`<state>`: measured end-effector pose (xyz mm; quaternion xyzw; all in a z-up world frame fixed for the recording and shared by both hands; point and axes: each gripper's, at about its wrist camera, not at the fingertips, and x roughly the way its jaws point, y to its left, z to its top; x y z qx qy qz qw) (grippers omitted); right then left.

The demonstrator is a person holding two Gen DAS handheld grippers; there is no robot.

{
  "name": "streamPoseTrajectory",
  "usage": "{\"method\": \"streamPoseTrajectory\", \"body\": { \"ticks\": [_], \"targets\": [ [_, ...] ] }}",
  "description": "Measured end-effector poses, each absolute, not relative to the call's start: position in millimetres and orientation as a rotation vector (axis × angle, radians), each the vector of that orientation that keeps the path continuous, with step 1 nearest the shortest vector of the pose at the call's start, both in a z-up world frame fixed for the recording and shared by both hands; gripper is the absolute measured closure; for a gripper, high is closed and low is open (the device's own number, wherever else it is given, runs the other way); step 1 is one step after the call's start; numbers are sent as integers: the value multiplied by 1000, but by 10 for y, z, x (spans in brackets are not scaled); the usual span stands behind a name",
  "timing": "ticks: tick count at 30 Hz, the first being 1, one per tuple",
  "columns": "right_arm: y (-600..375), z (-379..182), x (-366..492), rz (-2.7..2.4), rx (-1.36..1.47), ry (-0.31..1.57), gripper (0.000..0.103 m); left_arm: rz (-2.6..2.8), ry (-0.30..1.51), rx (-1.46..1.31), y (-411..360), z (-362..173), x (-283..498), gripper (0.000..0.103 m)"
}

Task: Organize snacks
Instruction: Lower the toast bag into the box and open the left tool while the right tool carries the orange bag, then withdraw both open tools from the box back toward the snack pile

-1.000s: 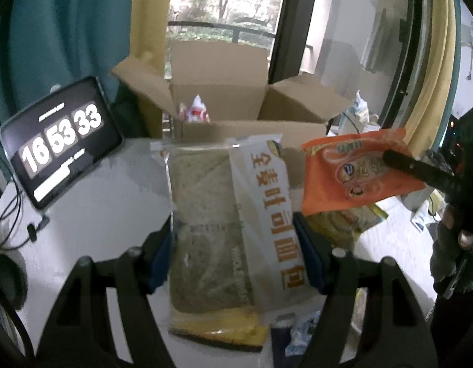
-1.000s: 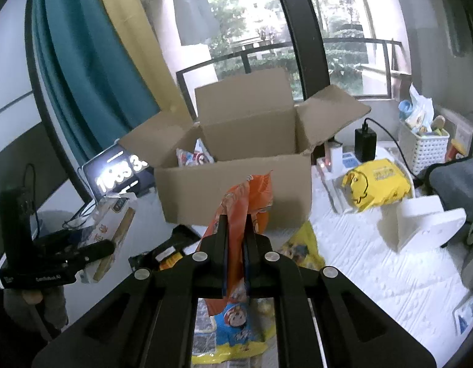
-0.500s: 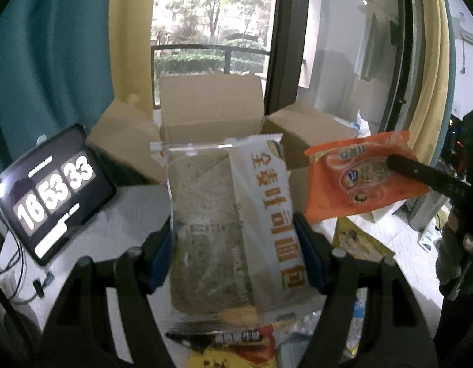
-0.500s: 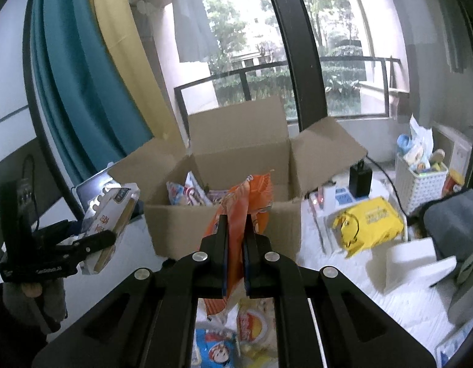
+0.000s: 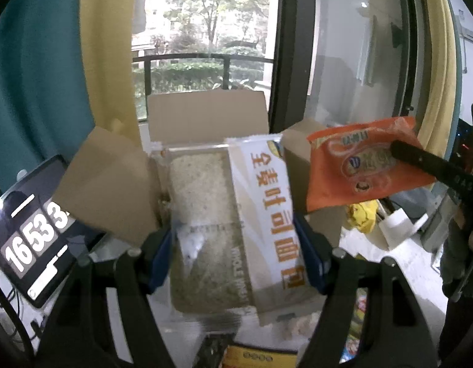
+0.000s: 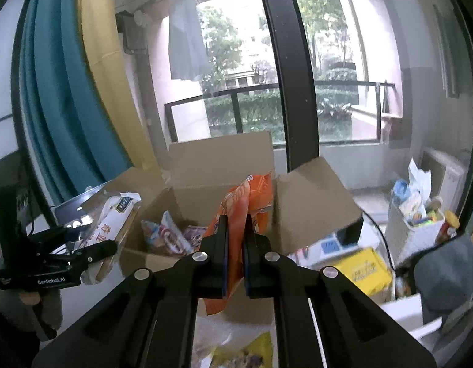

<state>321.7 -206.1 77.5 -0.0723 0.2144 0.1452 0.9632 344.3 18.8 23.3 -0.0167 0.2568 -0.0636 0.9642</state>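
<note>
1. The left gripper stands partly open, its blue pads clamping both sides of a bread bag, held in front of the open cardboard box.
2. The right gripper is nearly closed, pinching a thin orange snack packet upright just before the box, where other snack packets lie inside.

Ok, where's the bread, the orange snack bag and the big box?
whole wheat bread pack (image 5: 236,224), left wrist view, on its clear front between the gripper pads.
orange snack bag (image 5: 356,168), left wrist view, on its printed front.
cardboard box (image 6: 313,202), right wrist view, on its right flap.
</note>
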Motion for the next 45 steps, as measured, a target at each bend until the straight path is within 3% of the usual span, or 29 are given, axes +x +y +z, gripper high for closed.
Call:
{"method": "streamPoseTrajectory", "body": {
  "ticks": [17,21,22,24,25,26,45],
  "targets": [
    [-1777,483,4235,149,-194,420,95,-130,526,-51,168,202,4361,29],
    [-1706,391,4453,114,-218,416,95,-110,555,-69,194,160,4527,22],
    [-1680,353,4505,119,-237,432,90,-113,558,-78,181,162,4541,17],
    [-1629,270,4592,144,-260,490,69,-113,557,-87,190,179,4547,14],
    [-1622,261,4586,150,-259,491,50,-110,551,-86,191,194,4525,13],
    [-1611,250,4554,156,-265,484,43,-109,549,-83,185,208,4518,13],
    [-1657,387,3852,212,-252,543,43,-124,525,-78,211,371,3758,12]
  ]
}}
